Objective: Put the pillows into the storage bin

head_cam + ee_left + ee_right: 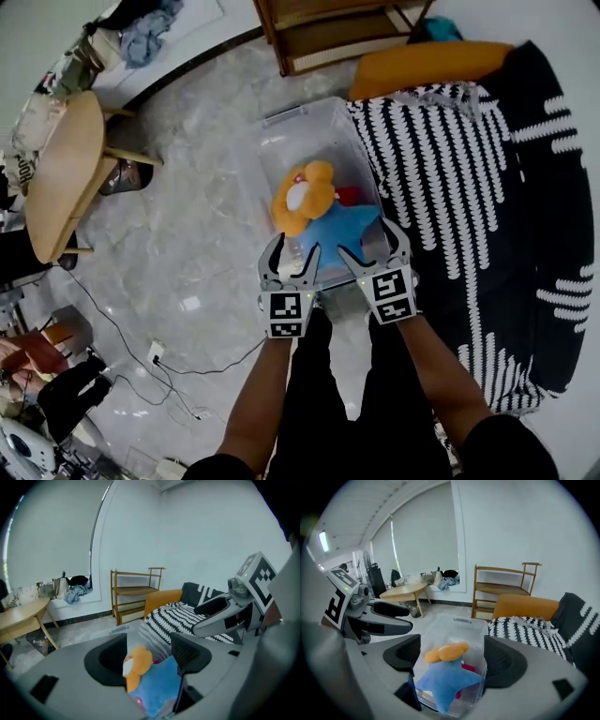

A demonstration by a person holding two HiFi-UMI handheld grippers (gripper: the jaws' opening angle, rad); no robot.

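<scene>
Finds soft blue star pillow (343,231) and rounded orange pillow (302,195) inside clear storage bin (298,115) on polished marble floor (202,211); notes left gripper (293,251) and right gripper (367,240) jaws apart, empty, above near rim; striped sofa (469,169) just beside.

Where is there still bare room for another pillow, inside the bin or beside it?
Inside the bin, only the far end beyond the orange plush is bare; the blue star fills the near end. Open floor lies between bin and table.
</scene>
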